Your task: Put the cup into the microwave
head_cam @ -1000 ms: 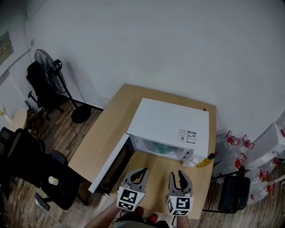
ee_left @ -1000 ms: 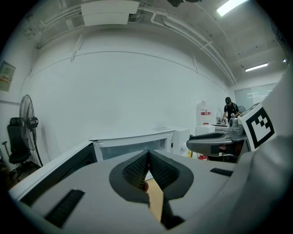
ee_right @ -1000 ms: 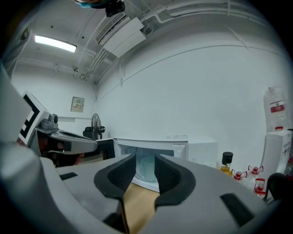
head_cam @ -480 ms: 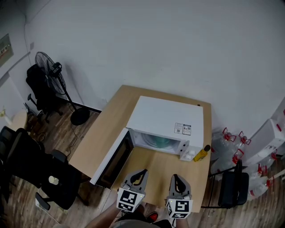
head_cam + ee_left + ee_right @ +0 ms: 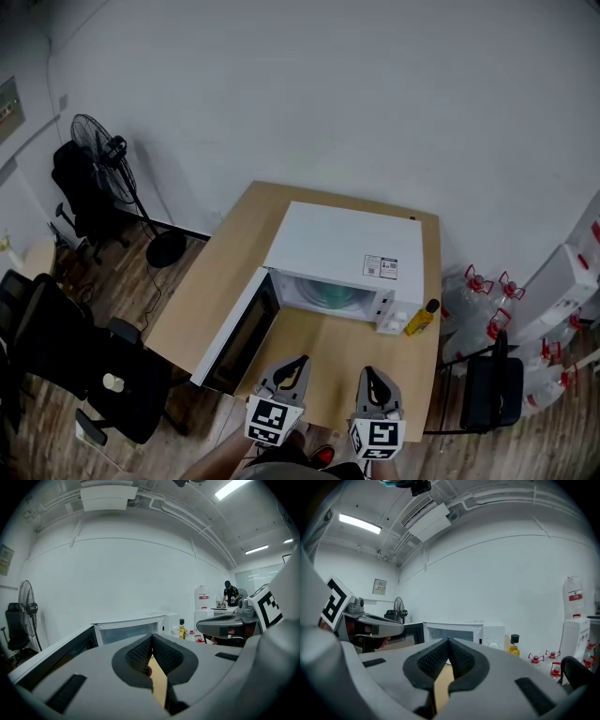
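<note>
Since a second ago our right gripper (image 5: 371,371) has brought its jaws together, and both grippers have drawn back to the near edge of the table (image 5: 230,253). The left gripper (image 5: 301,359) is closed and empty too. A teal shape (image 5: 330,297), likely the cup, sits inside the microwave (image 5: 347,251), far ahead of us. Its open door (image 5: 234,333) is nearer our left gripper.

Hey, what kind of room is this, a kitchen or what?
Probably an office or workroom, not a kitchen: the microwave sits on a plain wooden table, with a black office chair, a standing fan and water jugs nearby.
</note>
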Demonstrator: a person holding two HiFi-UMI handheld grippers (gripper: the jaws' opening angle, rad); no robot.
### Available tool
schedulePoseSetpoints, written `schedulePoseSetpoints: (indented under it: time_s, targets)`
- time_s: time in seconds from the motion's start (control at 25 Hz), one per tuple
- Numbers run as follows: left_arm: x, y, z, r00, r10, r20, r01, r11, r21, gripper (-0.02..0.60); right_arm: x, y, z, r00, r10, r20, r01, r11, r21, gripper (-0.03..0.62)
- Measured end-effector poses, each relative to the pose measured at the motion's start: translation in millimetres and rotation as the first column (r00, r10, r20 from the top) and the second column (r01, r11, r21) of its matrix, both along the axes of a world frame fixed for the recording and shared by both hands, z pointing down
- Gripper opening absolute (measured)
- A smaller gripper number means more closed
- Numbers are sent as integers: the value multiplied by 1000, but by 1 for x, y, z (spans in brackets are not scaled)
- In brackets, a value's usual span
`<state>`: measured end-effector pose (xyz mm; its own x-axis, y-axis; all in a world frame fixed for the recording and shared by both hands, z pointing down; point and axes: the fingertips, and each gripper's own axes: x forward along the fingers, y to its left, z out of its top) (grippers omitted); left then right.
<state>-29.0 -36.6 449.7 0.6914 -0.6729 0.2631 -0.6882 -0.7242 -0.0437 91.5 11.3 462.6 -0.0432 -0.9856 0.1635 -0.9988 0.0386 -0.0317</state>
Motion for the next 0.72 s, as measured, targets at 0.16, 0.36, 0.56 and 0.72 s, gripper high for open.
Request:
schedulePoseSetpoints:
  time_s: [0.16, 0.36, 0.56, 0.72]
  targets:
    - [-2, 1, -2, 1000, 3, 1, -3, 1000, 2, 21, -2, 1, -1, 1000, 2, -4, -2, 1000, 0, 17]
    - [-3, 2, -2, 1000, 6, 1, -6, 1000, 5, 21, -4, 1, -2, 1000, 1, -3, -1, 1000, 3, 17]
    - [-5, 2, -2, 1000, 8, 2, -8, 1000, 6, 21, -5, 1, -3, 1000, 4, -6, -4, 1000, 3, 17]
    - [-6, 4, -3, 1000, 10, 1, -10, 1000, 8, 21, -6, 3, -4, 1000, 7, -10, -7, 1000, 6, 17]
